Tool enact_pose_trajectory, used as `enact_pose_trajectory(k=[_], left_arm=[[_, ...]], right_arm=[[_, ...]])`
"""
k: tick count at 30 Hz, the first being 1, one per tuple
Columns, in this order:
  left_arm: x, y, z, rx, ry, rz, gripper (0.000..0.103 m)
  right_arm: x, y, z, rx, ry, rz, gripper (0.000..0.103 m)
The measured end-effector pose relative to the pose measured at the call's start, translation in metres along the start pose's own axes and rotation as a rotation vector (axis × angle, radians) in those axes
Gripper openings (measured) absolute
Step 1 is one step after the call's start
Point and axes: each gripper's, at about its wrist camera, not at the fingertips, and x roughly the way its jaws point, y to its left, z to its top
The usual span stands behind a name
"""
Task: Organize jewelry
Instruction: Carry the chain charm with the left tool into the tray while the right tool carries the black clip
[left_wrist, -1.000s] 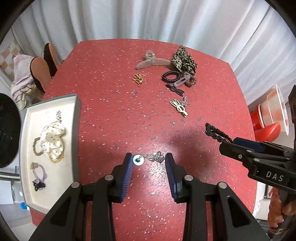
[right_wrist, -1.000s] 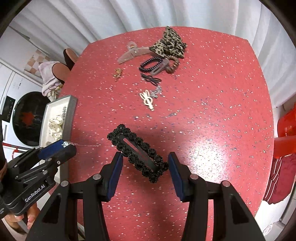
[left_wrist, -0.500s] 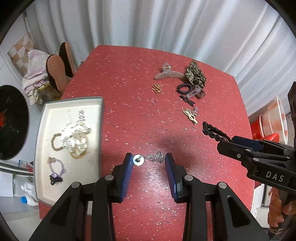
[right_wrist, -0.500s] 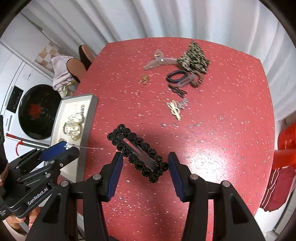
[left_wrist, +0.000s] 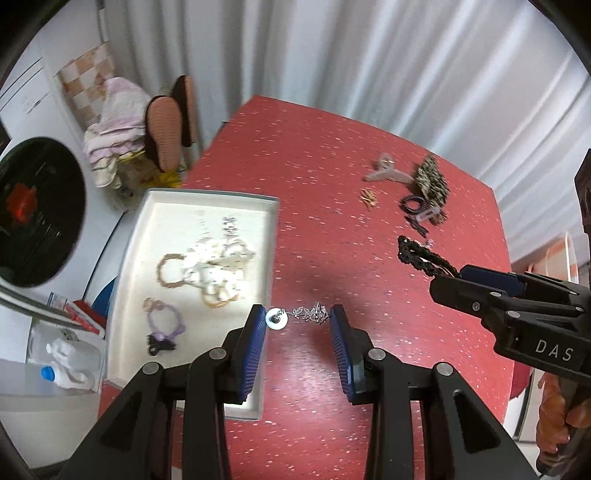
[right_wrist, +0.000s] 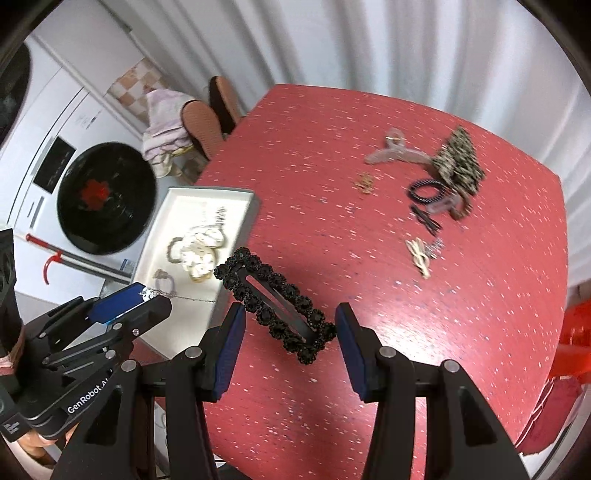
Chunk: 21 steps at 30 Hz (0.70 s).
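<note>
My left gripper (left_wrist: 298, 320) is shut on a thin silver chain with a round disc (left_wrist: 277, 318), stretched between its blue pads above the red table, just right of the white tray (left_wrist: 271, 236). My right gripper (right_wrist: 290, 334) is shut on a black beaded rectangular hair clip (right_wrist: 275, 302), held above the table; the clip also shows in the left wrist view (left_wrist: 424, 256). The tray holds a white scrunchie (left_wrist: 214, 266), a purple hair tie (left_wrist: 164, 319) and a small dark piece.
At the table's far right lie a beige claw clip (right_wrist: 395, 153), a leopard scrunchie (right_wrist: 460, 162), a black coil tie (right_wrist: 424, 192), a gold clip (right_wrist: 419, 256) and a small gold piece (right_wrist: 364, 181). A washing machine (right_wrist: 103, 197) stands left, beyond the table edge.
Both grippers have risen and swung left with their loads. The tray has come nearer the middle of both views, and the left gripper now hangs beside its right rim.
</note>
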Motion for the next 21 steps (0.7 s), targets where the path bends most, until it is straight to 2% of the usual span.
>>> enact_pose_trajectory(k=[13, 21], left_arm=[[-0.012, 0.094, -0.018, -0.142, -0.010, 0.095, 0.037], [0.003, 0.127, -0.035, -0.193, 0.020, 0.123, 0.037]], right_arm=[[0.037, 0.082, 0.021, -0.127, 0.041, 0.069, 0.054], [0.068, 0.115, 0.020, -0.181, 0.086, 0.092, 0.054]])
